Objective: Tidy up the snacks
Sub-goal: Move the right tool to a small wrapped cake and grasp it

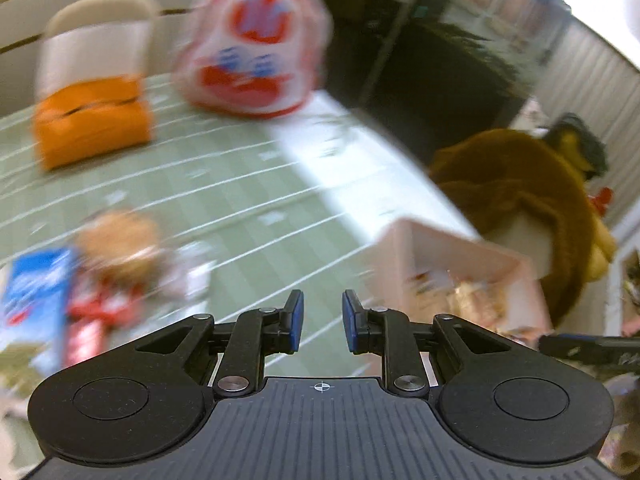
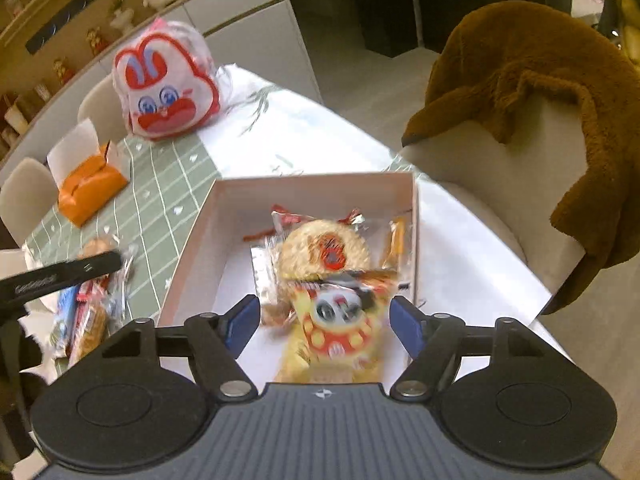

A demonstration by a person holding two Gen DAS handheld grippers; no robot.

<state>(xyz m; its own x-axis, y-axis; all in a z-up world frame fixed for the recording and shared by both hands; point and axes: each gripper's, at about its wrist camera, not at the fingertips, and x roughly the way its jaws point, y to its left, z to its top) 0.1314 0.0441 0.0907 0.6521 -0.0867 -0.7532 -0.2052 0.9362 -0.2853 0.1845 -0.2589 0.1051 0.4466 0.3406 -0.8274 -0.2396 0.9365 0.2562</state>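
Our right gripper (image 2: 325,322) stands open over the pink box (image 2: 312,184); a blurred yellow snack packet (image 2: 340,328) lies between its pads, untouched. Our left gripper (image 1: 322,322), closed and empty, faces smeared snacks (image 1: 100,280) on the green tablecloth (image 1: 240,184).

Snacks (image 2: 324,248) in box (image 2: 200,236); loose snack pile (image 2: 88,312) left of box.
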